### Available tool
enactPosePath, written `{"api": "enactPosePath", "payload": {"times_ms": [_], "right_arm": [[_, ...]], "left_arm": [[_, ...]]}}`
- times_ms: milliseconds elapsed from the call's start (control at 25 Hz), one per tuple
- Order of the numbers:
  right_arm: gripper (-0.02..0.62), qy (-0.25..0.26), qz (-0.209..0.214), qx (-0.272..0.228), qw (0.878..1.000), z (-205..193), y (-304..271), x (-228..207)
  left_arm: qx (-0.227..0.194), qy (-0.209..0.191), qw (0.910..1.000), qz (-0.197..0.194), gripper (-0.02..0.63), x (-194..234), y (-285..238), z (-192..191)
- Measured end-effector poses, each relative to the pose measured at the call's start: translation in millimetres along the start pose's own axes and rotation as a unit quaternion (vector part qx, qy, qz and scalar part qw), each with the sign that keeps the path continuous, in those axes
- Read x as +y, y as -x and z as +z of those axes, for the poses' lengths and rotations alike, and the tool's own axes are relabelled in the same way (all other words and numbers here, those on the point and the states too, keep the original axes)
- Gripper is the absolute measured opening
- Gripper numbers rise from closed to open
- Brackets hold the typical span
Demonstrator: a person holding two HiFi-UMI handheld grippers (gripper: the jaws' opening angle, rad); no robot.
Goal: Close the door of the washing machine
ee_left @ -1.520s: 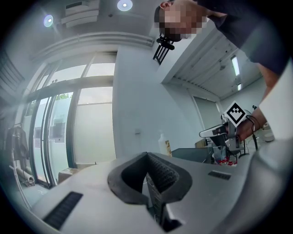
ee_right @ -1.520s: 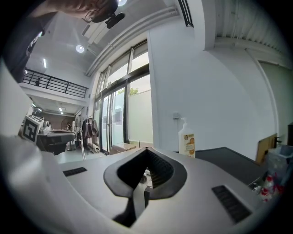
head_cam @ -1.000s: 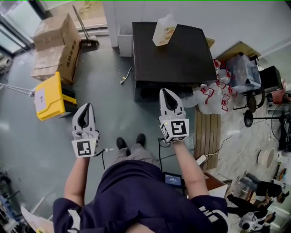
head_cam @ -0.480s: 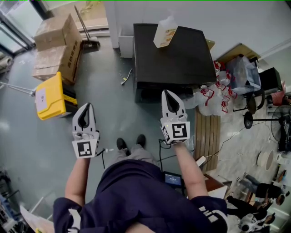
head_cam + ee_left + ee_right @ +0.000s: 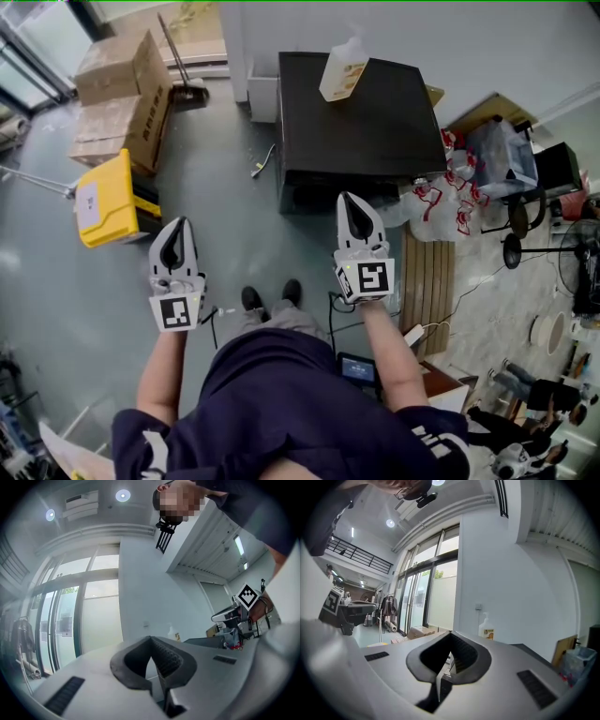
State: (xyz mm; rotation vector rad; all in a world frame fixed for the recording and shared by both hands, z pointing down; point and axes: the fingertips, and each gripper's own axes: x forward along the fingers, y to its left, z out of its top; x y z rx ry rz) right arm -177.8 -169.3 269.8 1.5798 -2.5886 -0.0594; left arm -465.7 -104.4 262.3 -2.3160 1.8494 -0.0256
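Two hand-held grippers, both closed and empty, in front of the washer.
My left hand-held gripper (image 5: 179,225) and right hand-held gripper (image 5: 348,199) each have their jaws tip to tip with nothing between them, and both hang over the floor (image 5: 234,234). The washer (image 5: 361,122), a dark box, stands against the wall ahead of me. The right tips are near its front edge but not touching it, and the left is well off to its left. One bottle (image 5: 343,67) stands on its top at the back. I cannot make out the door. Further left are boxes (image 5: 117,94) and a yellow bin (image 5: 103,197).
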Motion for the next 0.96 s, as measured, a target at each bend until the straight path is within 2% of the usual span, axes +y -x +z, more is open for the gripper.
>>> {"api": "enactPosePath", "payload": {"times_ms": [960], "right_arm": [[0.020,0.007,-0.004,-0.002,1.000,2.4,5.5,0.8]], "left_arm": [[-0.006,0.001,1.0000,0.006,0.023,0.7,4.5,3.2]]}}
